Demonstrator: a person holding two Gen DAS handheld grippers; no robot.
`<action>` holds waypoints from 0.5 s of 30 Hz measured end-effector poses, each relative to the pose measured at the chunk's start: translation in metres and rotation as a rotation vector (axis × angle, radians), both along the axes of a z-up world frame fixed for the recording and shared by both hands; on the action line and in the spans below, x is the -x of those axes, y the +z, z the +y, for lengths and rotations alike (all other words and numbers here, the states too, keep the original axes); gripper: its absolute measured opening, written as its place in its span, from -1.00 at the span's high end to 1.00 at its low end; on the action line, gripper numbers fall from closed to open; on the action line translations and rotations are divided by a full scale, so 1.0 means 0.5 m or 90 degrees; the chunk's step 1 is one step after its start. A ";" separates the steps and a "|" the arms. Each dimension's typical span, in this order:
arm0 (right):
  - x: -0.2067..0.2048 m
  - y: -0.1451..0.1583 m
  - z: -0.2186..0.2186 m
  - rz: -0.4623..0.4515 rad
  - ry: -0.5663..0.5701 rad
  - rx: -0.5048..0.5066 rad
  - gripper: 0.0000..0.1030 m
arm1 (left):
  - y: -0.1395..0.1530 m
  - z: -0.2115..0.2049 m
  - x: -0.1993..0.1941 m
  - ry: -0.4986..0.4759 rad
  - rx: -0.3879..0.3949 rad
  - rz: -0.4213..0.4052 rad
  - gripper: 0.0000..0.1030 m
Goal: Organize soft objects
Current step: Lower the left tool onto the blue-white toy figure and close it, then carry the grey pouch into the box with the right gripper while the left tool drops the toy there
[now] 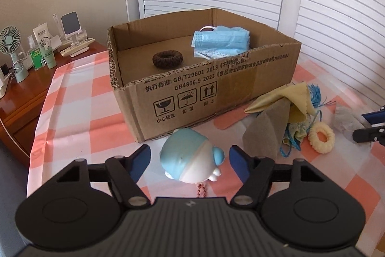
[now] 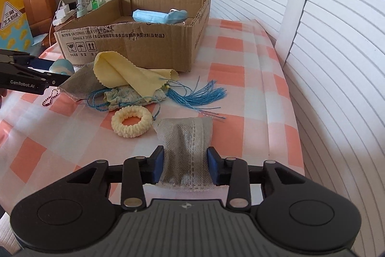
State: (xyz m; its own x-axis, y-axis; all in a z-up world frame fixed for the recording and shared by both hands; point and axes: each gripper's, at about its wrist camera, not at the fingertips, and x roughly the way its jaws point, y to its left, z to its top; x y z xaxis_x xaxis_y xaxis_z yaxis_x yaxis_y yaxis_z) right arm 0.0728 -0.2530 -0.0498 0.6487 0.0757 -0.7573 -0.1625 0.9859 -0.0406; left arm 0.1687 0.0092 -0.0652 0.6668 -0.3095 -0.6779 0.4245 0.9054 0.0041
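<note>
I'm holding my right hand-held gripper [image 2: 185, 166] w/ fingers apart either side of the grey pouch [image 2: 186, 148], its length pointing fwd; left hand-held gripper [image 1: 189, 160] is gaping round the blue toy [image 1: 190, 158].

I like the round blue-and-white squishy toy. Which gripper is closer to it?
Left. The left gripper has its open fingers on either side of the round blue-and-white squishy toy; the right gripper is off by the grey non-woven pouch.
</note>
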 end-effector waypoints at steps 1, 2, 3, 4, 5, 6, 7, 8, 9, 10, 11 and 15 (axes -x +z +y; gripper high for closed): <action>-0.003 0.000 0.000 0.001 0.000 -0.002 0.12 | -0.001 0.000 -0.005 -0.003 0.003 0.005 -0.11; -0.006 -0.001 0.000 0.002 -0.002 -0.003 0.10 | -0.003 0.000 -0.008 -0.005 0.005 0.009 -0.11; -0.009 -0.003 0.000 0.002 -0.002 -0.003 0.06 | -0.003 0.001 -0.010 -0.004 0.009 0.009 -0.11; -0.011 -0.004 0.001 0.001 -0.002 -0.002 0.03 | -0.003 0.002 -0.011 -0.005 0.012 0.010 -0.10; -0.014 -0.006 0.002 0.001 -0.002 -0.001 0.03 | -0.003 0.002 -0.011 -0.005 0.013 0.010 -0.09; -0.016 -0.009 0.005 0.001 -0.001 0.002 0.02 | -0.003 0.003 -0.012 -0.005 0.015 0.010 -0.08; -0.017 -0.011 0.007 0.000 -0.001 0.006 0.02 | -0.003 0.004 -0.013 -0.005 0.018 0.012 -0.06; -0.019 -0.014 0.009 0.000 -0.001 0.010 0.02 | -0.003 0.005 -0.012 -0.004 0.019 0.013 -0.05; -0.020 -0.015 0.012 0.000 -0.002 0.016 0.03 | -0.001 0.006 -0.012 -0.003 0.019 0.014 -0.04; -0.020 -0.014 0.015 -0.001 -0.003 0.022 0.09 | 0.000 0.007 -0.011 -0.004 0.020 0.014 -0.03; -0.019 -0.012 0.017 -0.005 -0.004 0.026 0.14 | 0.003 0.008 -0.009 -0.003 0.021 0.014 -0.03; -0.014 0.002 0.018 -0.014 -0.006 0.034 0.36 | 0.023 0.014 0.001 -0.007 0.027 0.009 -0.02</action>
State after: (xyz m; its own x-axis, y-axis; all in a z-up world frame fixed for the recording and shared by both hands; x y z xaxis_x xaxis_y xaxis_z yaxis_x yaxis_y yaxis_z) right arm 0.0800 -0.2439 -0.0486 0.6656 0.0287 -0.7457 -0.1512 0.9837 -0.0971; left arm 0.1681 0.0164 -0.0538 0.6538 -0.3451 -0.6734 0.4343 0.8999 -0.0396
